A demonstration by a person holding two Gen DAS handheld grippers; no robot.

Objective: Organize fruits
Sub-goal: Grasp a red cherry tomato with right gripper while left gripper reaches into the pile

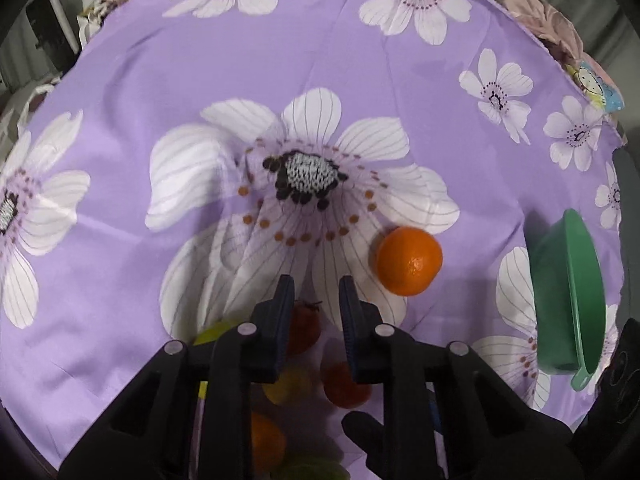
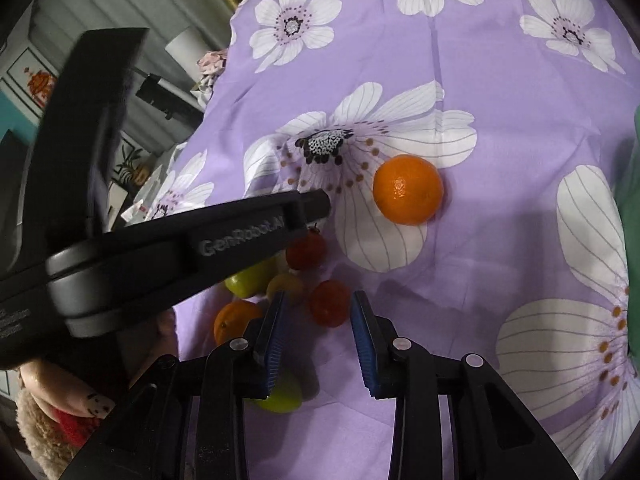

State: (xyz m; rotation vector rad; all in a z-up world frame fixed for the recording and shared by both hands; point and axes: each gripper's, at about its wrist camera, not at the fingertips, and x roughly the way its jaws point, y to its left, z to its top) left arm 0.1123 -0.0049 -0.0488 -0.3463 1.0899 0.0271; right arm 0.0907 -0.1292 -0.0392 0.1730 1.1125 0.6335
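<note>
Our left gripper point(image 1: 316, 292) has its jaws nearly closed, seemingly on the small red stemmed fruit point(image 2: 307, 250) at its tips, though blur hides contact. Our right gripper point(image 2: 318, 308), narrowed, straddles the round red-orange fruit point(image 2: 329, 304), apparently untouched. The smooth orange point(image 2: 408, 190) lies apart beyond them; the green plastic bowl point(image 1: 568, 292) sits well right across open purple flowered cloth point(image 1: 360, 60).

A purple cloth point(image 1: 160, 92) printed with large white flowers covers the whole working surface, lightly creased in places. Past its far right edge lies a bundle of pinkish fabric point(image 1: 548, 20) with a small cartoon-printed item point(image 1: 596, 86) beside it. Off the cloth's left edge the right wrist view shows a grey panelled wall point(image 2: 100, 4), a framed picture point(image 2: 38, 82) and a white cylinder point(image 2: 186, 46).
</note>
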